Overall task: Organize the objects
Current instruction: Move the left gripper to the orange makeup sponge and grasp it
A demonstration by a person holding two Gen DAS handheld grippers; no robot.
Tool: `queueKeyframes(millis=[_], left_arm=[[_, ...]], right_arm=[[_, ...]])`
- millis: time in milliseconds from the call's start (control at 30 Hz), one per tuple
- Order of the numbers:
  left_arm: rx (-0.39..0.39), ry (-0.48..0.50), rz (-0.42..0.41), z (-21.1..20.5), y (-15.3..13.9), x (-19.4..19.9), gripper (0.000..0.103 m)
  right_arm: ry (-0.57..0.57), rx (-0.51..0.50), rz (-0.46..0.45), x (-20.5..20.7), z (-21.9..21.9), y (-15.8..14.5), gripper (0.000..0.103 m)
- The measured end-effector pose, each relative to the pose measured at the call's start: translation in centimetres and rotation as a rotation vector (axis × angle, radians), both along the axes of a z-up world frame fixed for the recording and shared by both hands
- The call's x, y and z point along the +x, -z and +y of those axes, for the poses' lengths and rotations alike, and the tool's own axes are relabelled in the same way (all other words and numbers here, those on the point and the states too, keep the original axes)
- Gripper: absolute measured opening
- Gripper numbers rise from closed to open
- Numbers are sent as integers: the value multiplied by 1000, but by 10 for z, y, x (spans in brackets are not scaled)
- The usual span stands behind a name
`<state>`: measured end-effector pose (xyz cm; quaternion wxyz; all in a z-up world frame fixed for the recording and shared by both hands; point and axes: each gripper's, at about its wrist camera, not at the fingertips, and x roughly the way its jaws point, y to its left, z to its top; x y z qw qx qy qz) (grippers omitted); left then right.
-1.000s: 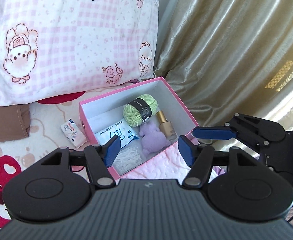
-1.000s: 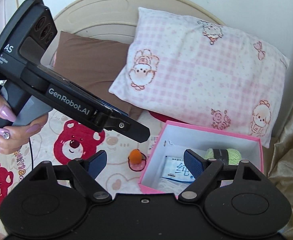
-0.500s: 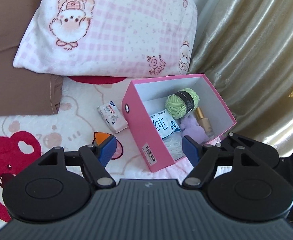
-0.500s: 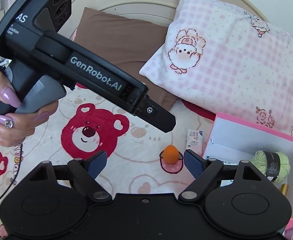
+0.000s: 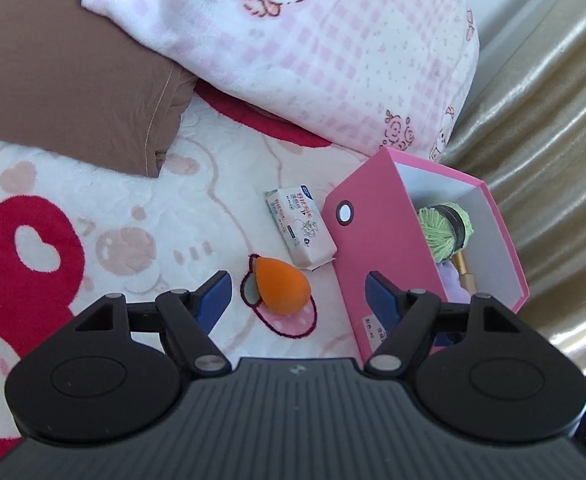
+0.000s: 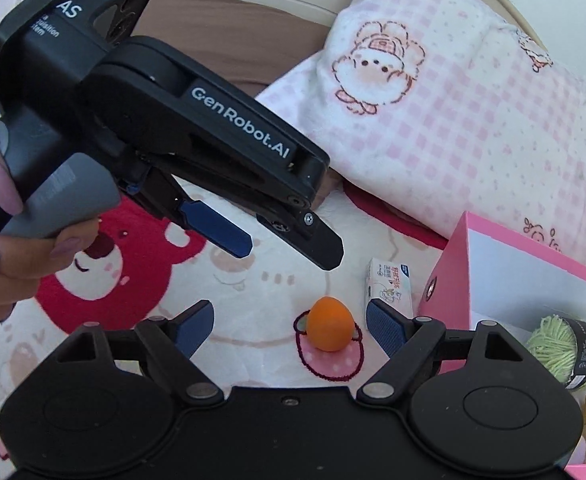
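Observation:
An orange egg-shaped sponge lies on the bear-print blanket, also seen in the right wrist view. A white tissue pack lies beside it, against the pink box. The box holds green yarn, a gold bottle and a purple soft item. My left gripper is open and empty, just above and short of the sponge; it also shows in the right wrist view. My right gripper is open and empty, near the sponge.
A pink checked pillow and a brown pillow lie behind the objects. A gold curtain hangs to the right of the box. The blanket has red bear prints.
Both grippers have swung left, away from the box and toward the sponge. The left gripper now hangs closer over the sponge. Both stay open.

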<state>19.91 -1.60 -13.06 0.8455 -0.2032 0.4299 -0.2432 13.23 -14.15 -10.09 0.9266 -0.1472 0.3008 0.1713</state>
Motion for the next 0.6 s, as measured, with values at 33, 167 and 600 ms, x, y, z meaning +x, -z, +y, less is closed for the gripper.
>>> queueKeyframes(millis=[33, 167, 600], left_arm=[[-8, -1, 7, -1, 6, 4, 71], [-9, 2, 48, -5, 24, 17, 57], [-115, -78, 170, -13, 67, 38, 36]], right_arm=[[22, -7, 11, 5, 2, 5, 84], [95, -67, 27, 23, 13, 26, 69], [166, -62, 106, 50, 9, 49, 39]])
